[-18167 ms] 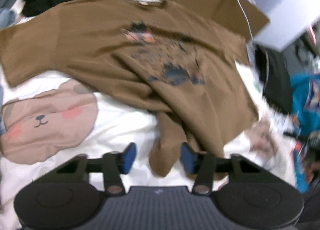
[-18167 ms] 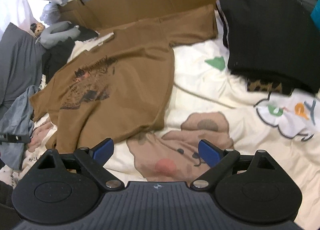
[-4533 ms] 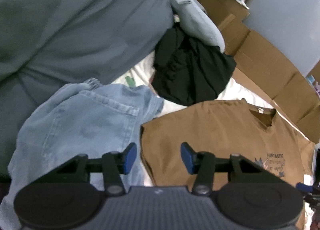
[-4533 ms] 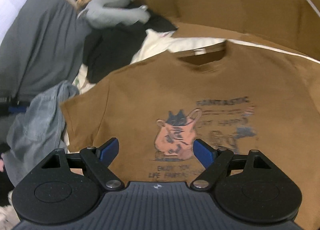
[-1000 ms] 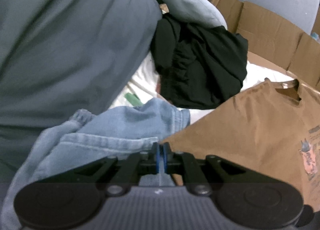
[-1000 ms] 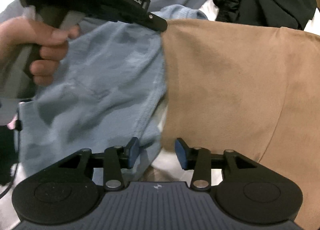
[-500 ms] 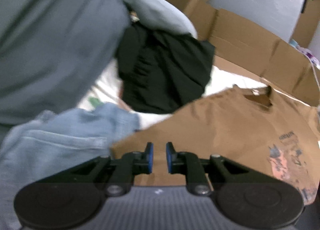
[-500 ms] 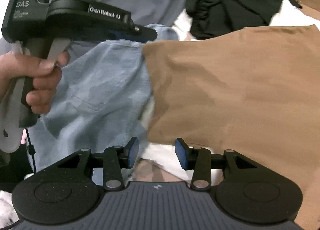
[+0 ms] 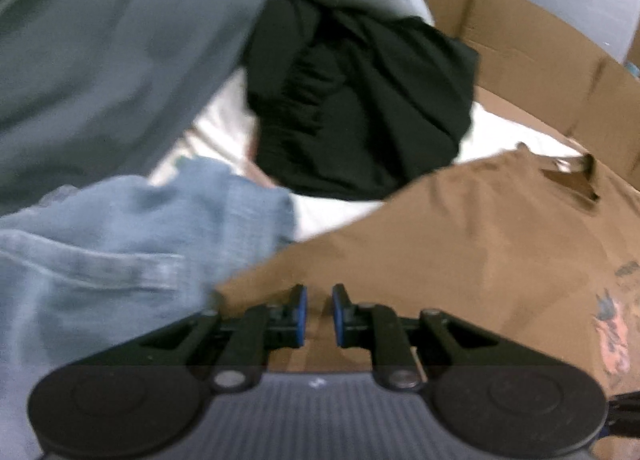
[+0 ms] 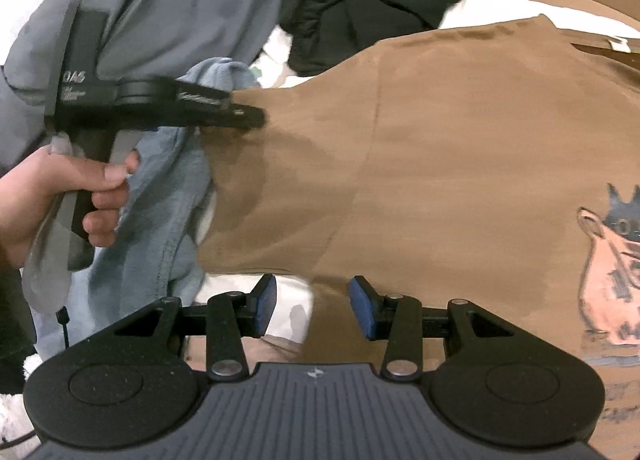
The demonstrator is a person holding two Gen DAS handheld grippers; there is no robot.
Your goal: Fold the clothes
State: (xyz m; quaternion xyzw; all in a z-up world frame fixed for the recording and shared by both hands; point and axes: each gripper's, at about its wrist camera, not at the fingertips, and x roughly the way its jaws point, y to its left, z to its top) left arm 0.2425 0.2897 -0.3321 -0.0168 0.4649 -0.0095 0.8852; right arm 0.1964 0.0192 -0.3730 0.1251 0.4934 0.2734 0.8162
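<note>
white bedding under brown tee (image 10: pixel 440 139): thin, limp, light; left gripper (image 9: pixel 319 316) slightly open, right gripper (image 10: pixel 312 306) wide, both empty; pinch sleeve hem.

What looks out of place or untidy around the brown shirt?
The brown printed T-shirt has its left sleeve edge lying over the crumpled light-blue denim jeans, so it is not flat on the bed there.

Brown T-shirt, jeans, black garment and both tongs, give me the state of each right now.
Brown T-shirt: spread flat, print up, unfolded.
Jeans: crumpled beside the shirt's sleeve.
Black garment: bunched in a heap.
Left tongs: slightly open over the sleeve.
Right tongs: open at the sleeve's lower edge.
</note>
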